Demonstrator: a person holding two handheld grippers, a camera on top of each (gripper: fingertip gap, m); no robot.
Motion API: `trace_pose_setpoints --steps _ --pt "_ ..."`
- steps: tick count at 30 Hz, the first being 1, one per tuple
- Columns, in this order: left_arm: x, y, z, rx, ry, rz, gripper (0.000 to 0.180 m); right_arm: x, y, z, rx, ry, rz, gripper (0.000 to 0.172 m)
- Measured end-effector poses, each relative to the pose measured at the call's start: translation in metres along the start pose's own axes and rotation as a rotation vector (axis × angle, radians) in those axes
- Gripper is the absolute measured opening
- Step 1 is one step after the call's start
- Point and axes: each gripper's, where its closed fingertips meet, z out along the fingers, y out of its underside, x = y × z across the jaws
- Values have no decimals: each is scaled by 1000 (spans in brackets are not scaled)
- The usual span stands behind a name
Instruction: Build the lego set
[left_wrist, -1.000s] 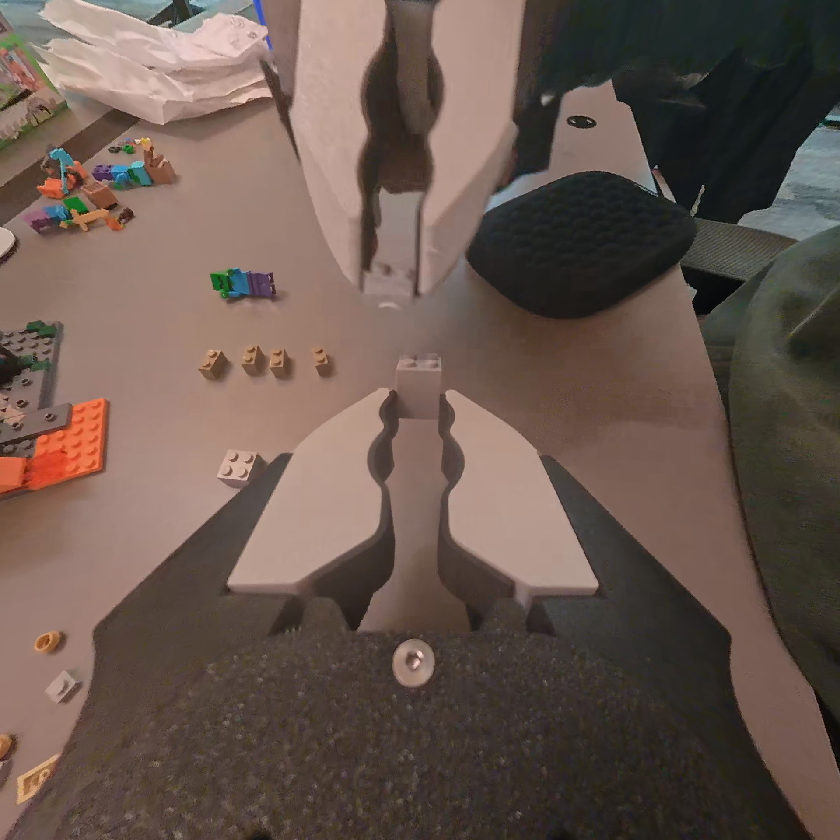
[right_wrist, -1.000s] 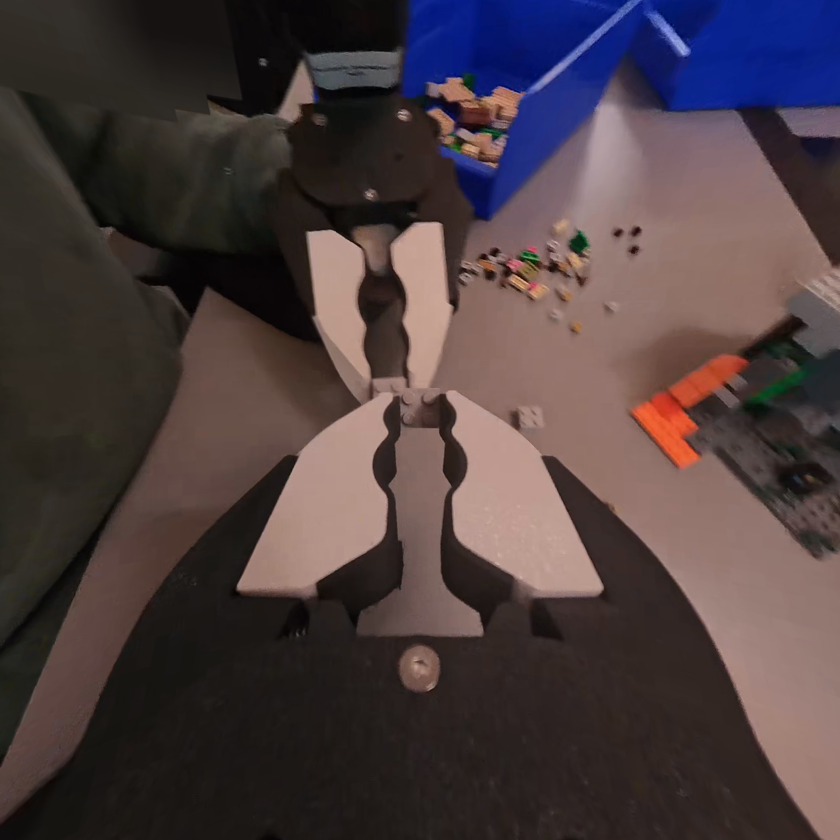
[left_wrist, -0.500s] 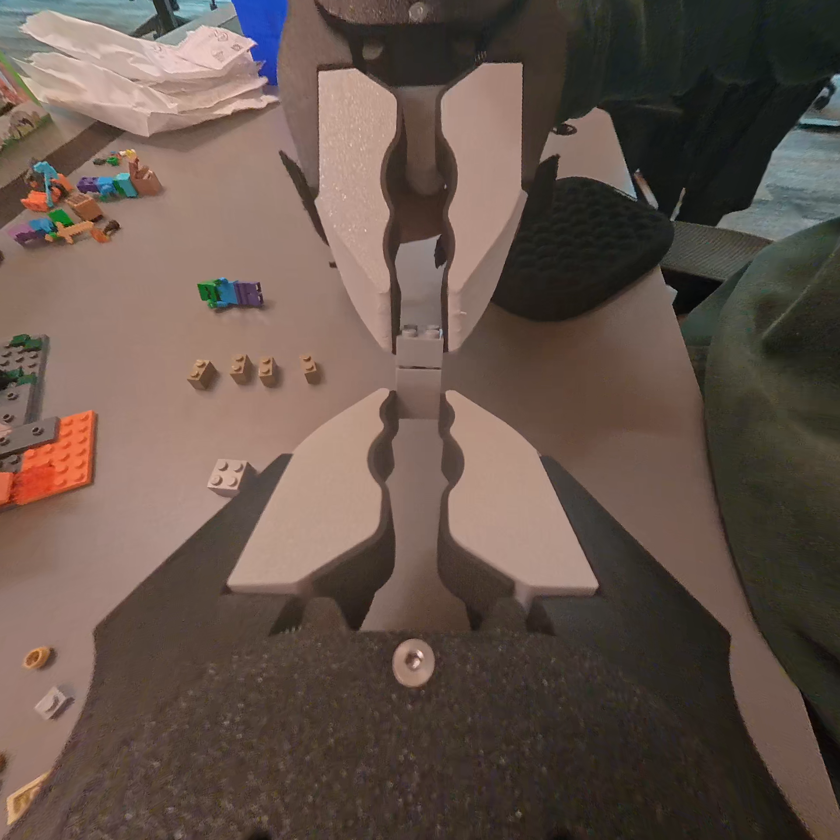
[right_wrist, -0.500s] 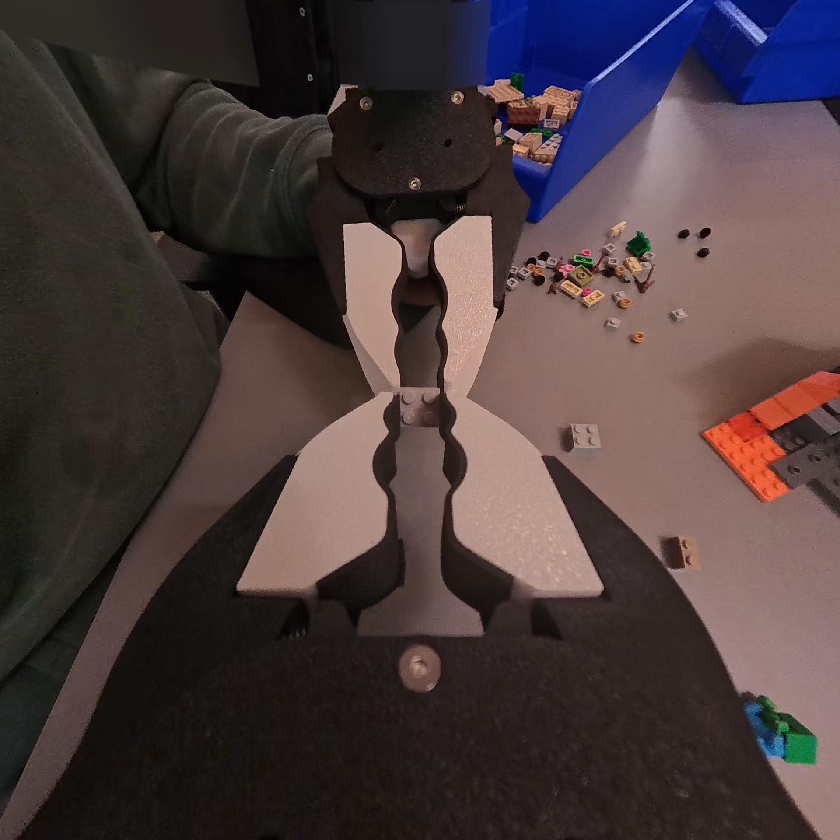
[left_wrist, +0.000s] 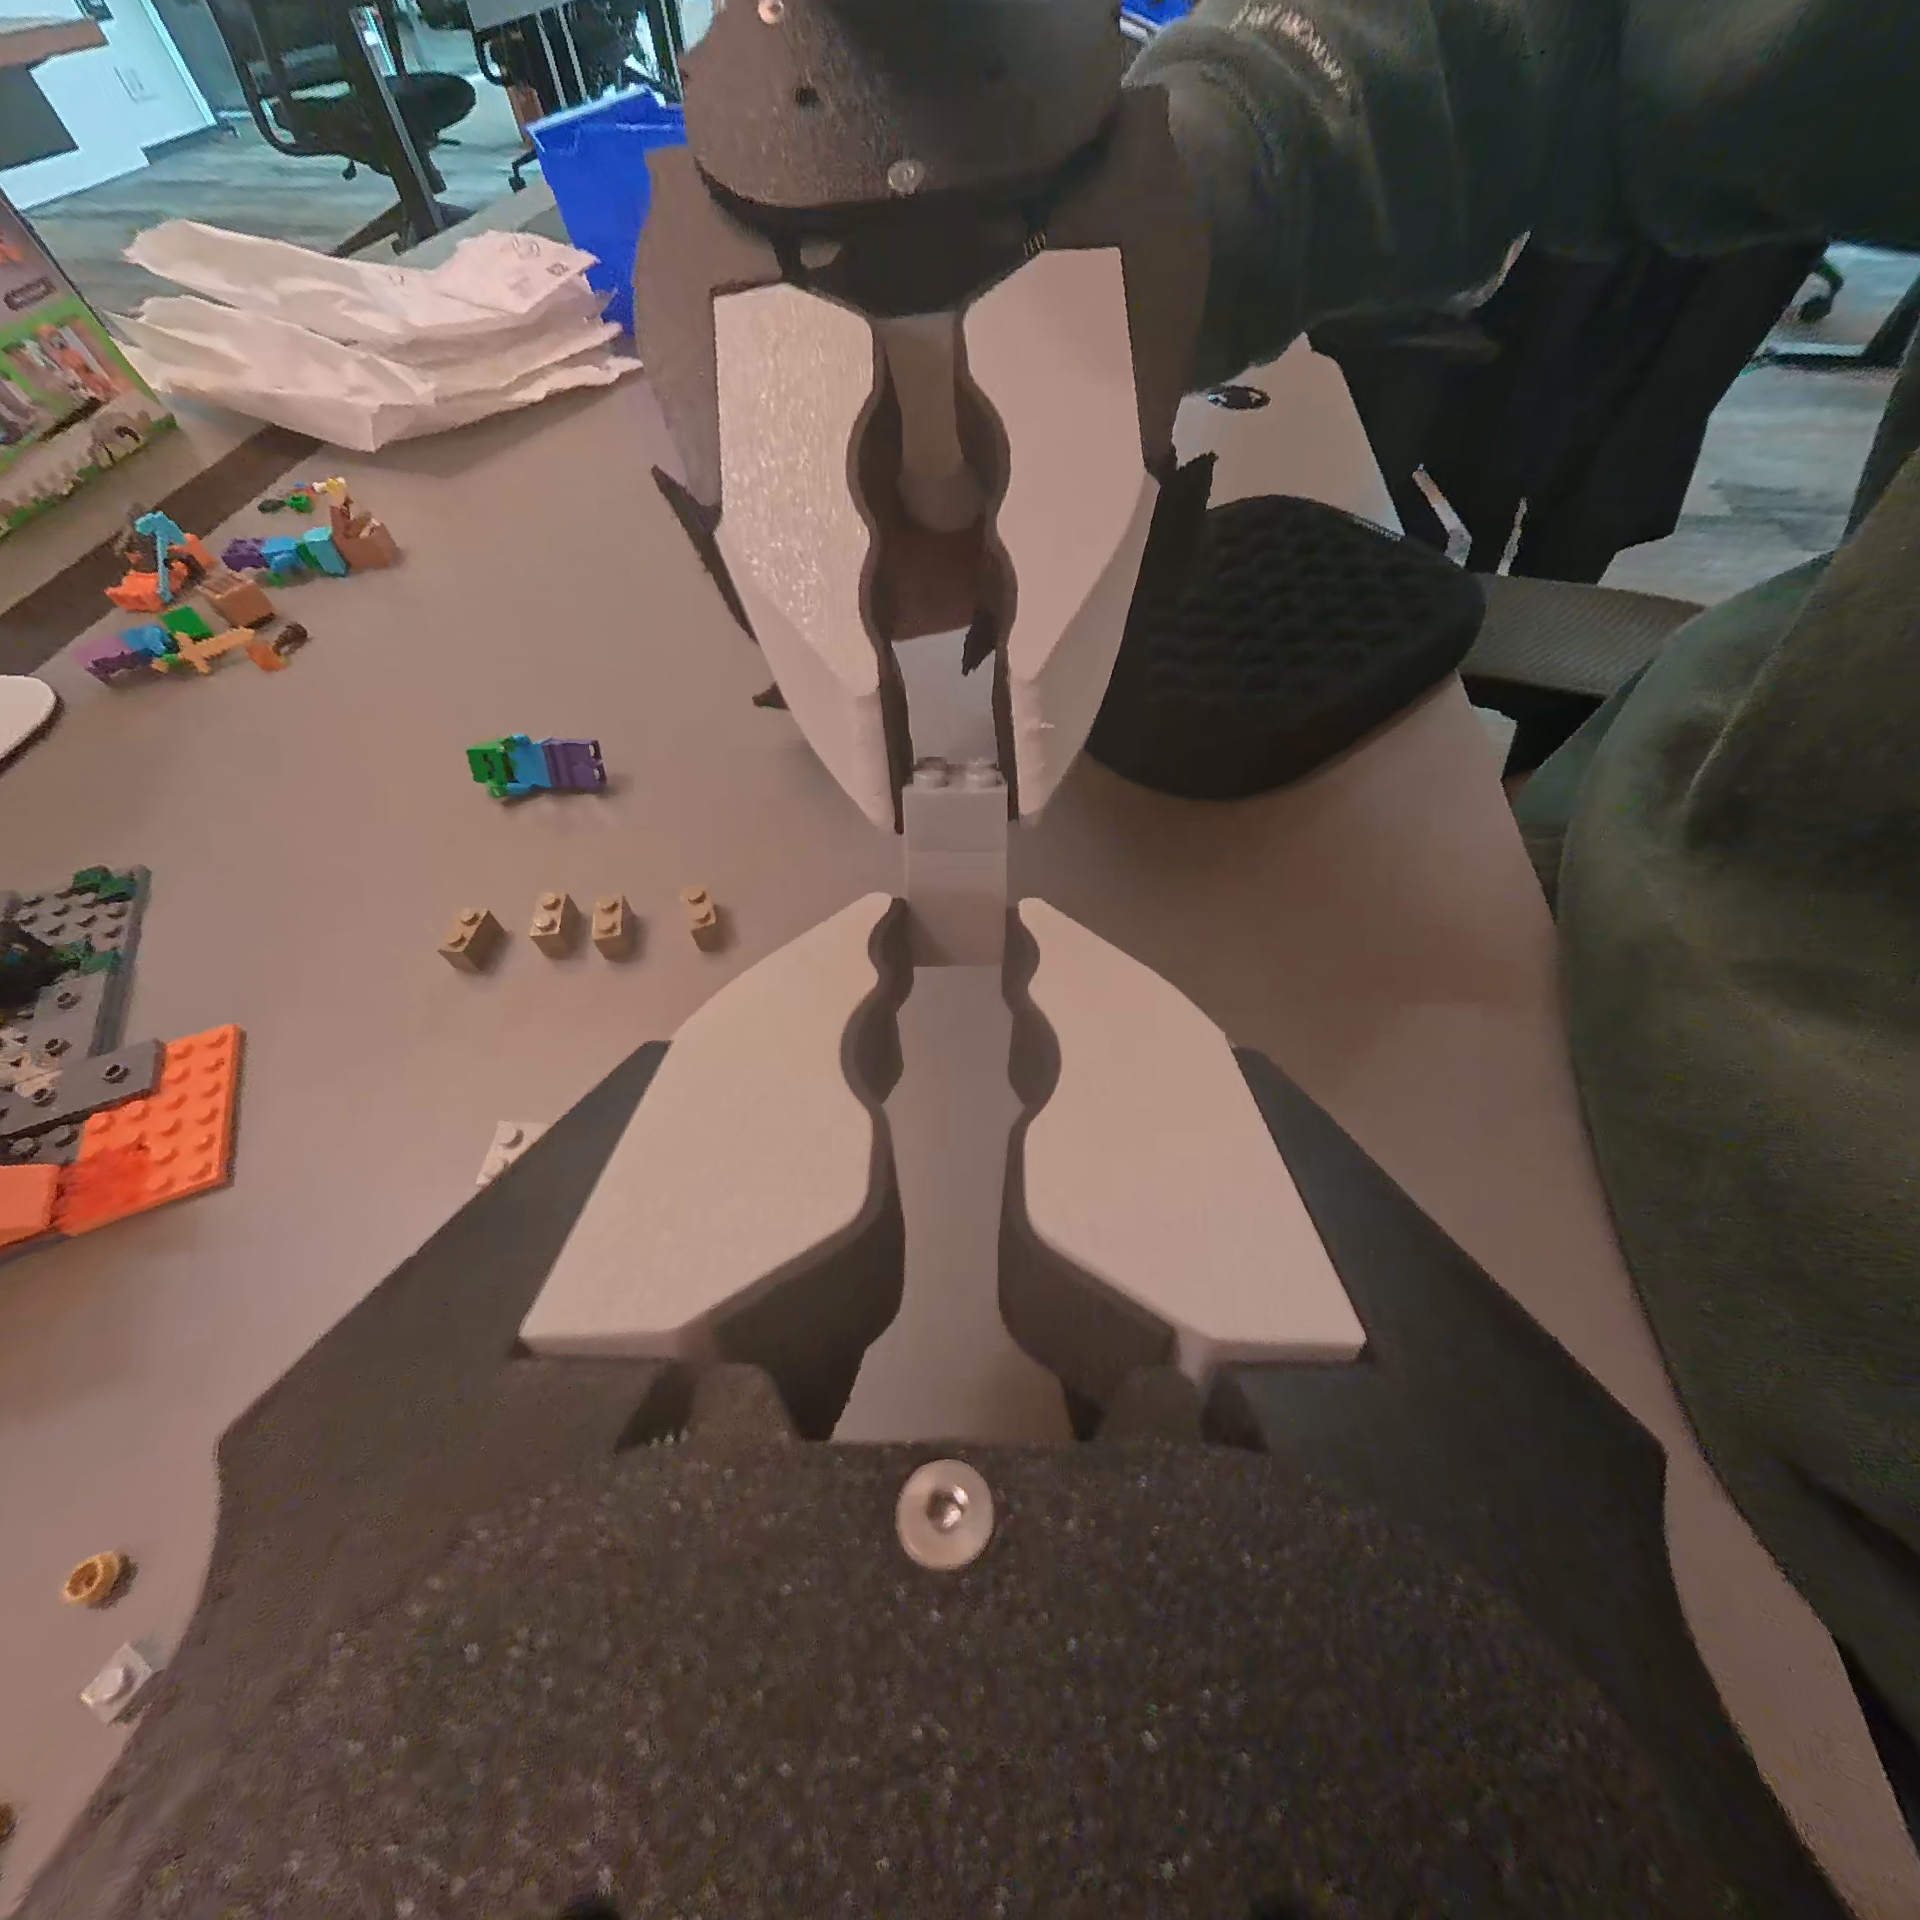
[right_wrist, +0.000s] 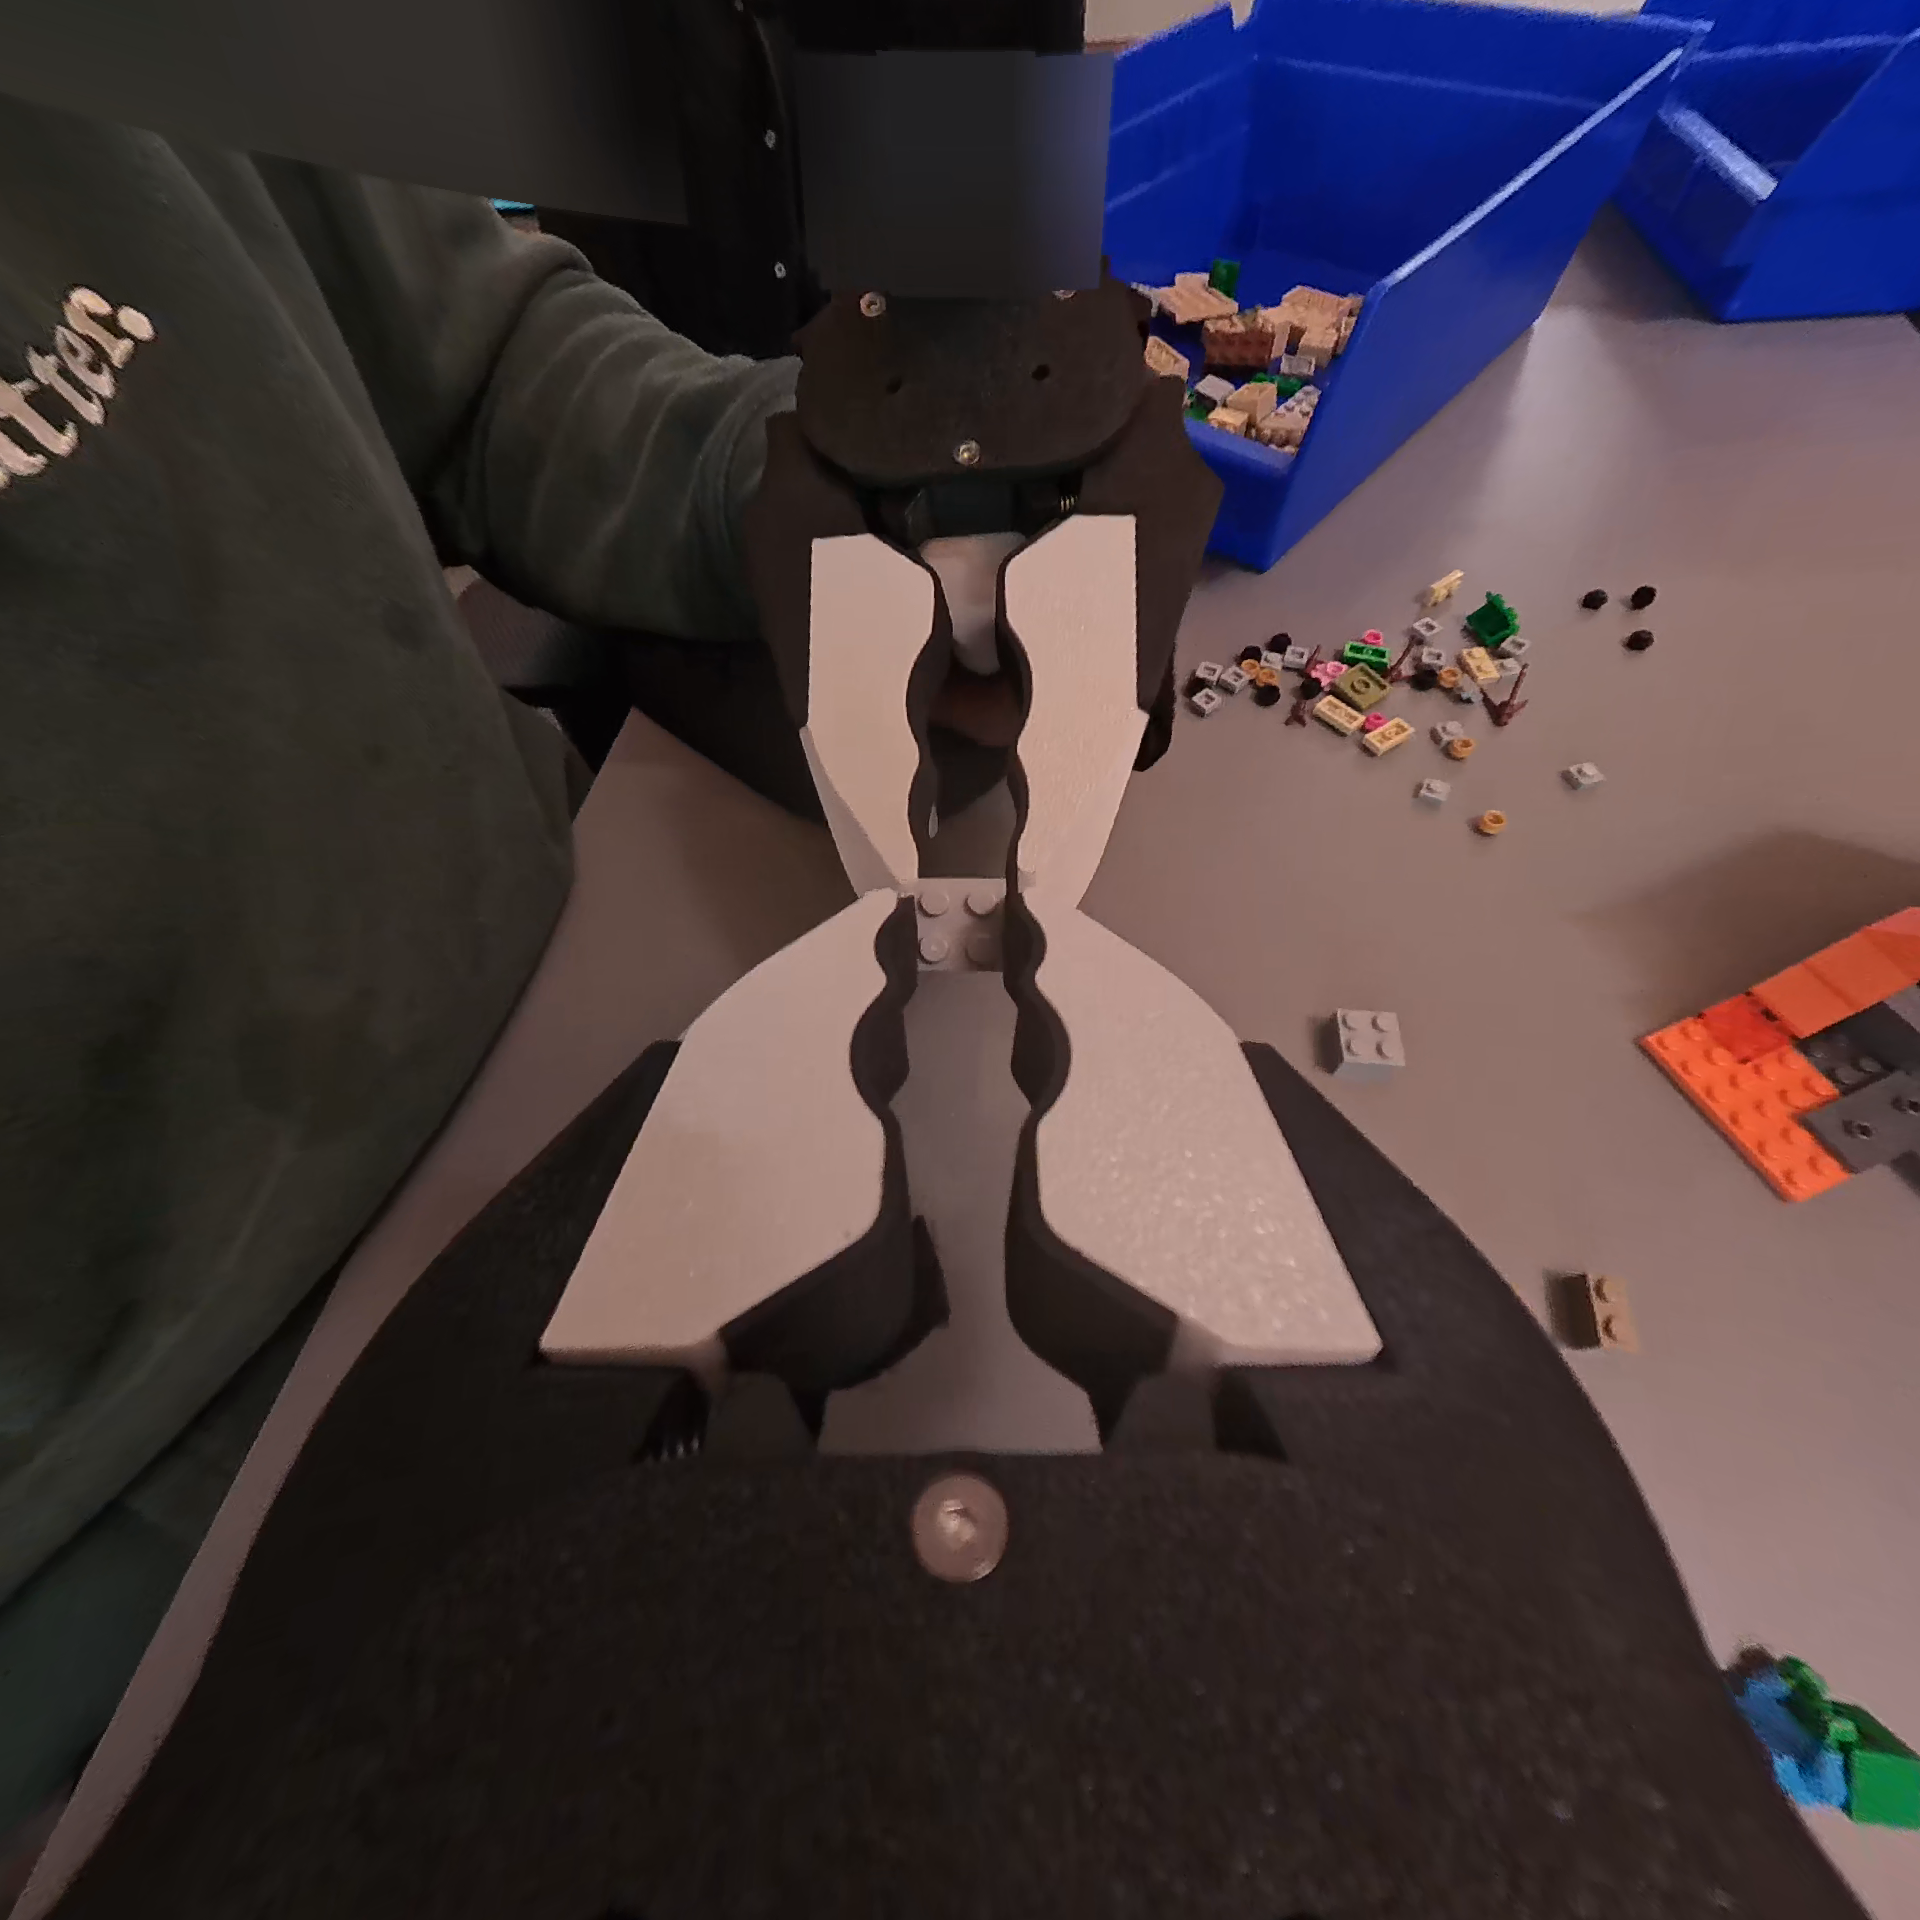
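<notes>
Left wrist view: left gripper (left_wrist: 954, 914) fingers clamp lower grey brick (left_wrist: 954, 909); right gripper (left_wrist: 954, 800) fingers clamp upper grey brick (left_wrist: 956, 805) stacked on it, above counter (left_wrist: 520, 987).

Lighting was dim and warm, indoor and diffuse, no glare. Shadows on the table (left_wrist: 1195, 935) were soft. Strong wide-angle distortion bent both frames' edges. Centres were fairly sharp; the green-and-blue brick figure (right_wrist: 1829, 1756) at lower right of the right wrist view was smeared. Daylit background at upper left of the left wrist view was brighter.
</notes>
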Motion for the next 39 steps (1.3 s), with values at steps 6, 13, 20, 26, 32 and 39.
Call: trace_pose_setpoints --steps 6,13,20,26,32,39 --pt "0 -3 -1 24 5 -21 15 0 -4 0 66 -1 20 17" --pt "-3 -5 -1 53 25 -82 16 4 -6 -3 47 40 30 16" --pt "-14 -17 -12 166 54 -282 17 17 -25 -18 -7 278 -172 44" --pt "-11 -26 -18 251 164 -454 17 17 -21 -5 -150 512 -556 44" --pt "-6 -34 -22 302 228 -507 17 22 -28 -1 -205 614 -767 35" --pt "-5 -30 -20 290 254 -536 17 23 -24 -2 -276 642 -818 31"
